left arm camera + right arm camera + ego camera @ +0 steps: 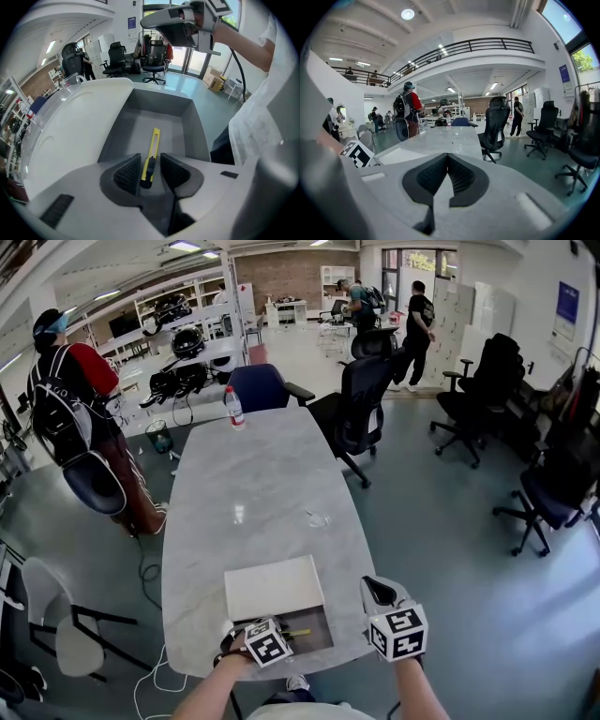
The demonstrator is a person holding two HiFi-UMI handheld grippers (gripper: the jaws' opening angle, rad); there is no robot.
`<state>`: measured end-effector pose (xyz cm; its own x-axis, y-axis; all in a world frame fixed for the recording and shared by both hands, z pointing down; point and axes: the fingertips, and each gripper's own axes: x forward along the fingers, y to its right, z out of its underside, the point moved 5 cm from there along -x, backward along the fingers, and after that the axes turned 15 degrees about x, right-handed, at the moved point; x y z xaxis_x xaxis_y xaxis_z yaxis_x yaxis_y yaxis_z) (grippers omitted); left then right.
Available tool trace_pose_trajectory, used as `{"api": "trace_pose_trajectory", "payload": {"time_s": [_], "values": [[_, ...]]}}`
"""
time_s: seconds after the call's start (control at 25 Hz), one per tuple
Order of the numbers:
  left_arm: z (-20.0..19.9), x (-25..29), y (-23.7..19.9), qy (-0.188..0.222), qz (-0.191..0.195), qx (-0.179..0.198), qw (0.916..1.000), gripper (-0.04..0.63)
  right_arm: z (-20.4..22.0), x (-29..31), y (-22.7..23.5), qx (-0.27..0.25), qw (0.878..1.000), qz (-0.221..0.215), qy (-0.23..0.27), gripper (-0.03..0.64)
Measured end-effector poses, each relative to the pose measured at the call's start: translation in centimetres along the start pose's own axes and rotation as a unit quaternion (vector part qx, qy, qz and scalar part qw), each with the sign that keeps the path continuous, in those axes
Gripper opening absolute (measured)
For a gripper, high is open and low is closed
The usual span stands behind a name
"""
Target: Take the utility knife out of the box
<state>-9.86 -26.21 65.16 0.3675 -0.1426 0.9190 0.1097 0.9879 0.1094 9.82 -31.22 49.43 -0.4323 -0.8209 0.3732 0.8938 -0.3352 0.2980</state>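
Observation:
A yellow utility knife (153, 149) with a black slider lies flat on the floor of an open grey box (193, 123) at the table's near edge; the box's white lid (274, 587) is folded back behind it. My left gripper (150, 169) points steeply down into the box. Its pads stand on either side of the knife's near end, and a thin gap shows on the right side. In the head view the knife (298, 632) shows beside the left gripper's marker cube. My right gripper (380, 590) hovers to the right of the box, shut with nothing in it.
The box sits on a long marble table (262, 484) with a water bottle (233, 407) at its far end. Office chairs (361, 399) stand to the right of the table. A person with a backpack (80, 399) stands at the left.

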Motion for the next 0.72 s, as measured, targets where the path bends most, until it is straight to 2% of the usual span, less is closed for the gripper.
{"api": "trace_pose_trajectory", "payload": {"time_s": [0.32, 0.72], "values": [[-0.3, 0.0, 0.8, 0.002, -0.001, -0.007, 1.0000, 0.069, 0.3, -0.8, -0.1, 0.000, 1.000, 0.001, 0.001, 0.005], [0.1, -0.4, 1.4, 0.001, -0.029, -0.012, 0.9995, 0.061, 0.6, -1.8, -1.0, -0.006, 1.000, -0.006, 0.003, 0.005]]}}
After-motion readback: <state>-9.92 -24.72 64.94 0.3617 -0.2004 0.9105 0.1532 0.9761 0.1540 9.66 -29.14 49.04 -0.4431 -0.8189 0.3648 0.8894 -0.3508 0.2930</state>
